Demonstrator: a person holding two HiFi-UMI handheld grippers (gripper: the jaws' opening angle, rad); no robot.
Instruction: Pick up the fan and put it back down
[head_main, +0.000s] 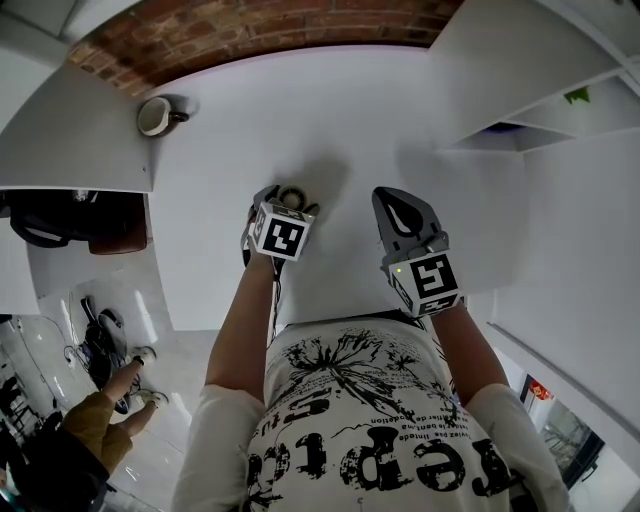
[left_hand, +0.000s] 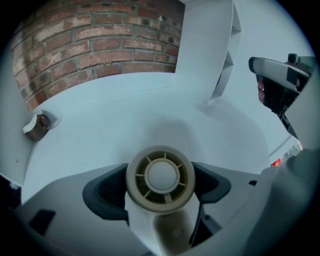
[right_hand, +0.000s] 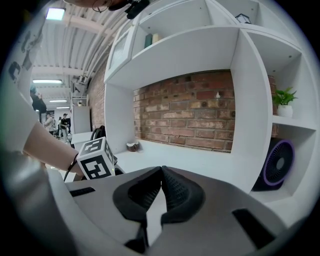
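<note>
Bright, even indoor light, soft shadows, heavy fisheye edges, foreground seemingly blurred

Here are 2 grey hand-held grippers (head_main: 287, 203) (head_main: 405, 212), 1 small beige plastic fan (left_hand: 160, 178), 1 pale mug (head_main: 155, 116), 1 black purple-rimmed fan (right_hand: 278, 165) and 1 green potted plant (right_hand: 283, 96).

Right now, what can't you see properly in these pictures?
Handle of the fan: in the left gripper view its lower end runs off the bottom edge.
Most of the fan: in the head view the left tool and its marker cube cover it.
Whether the fan touches the table: no view shows underneath it.
What is in the cup: too small in the head view.
</note>
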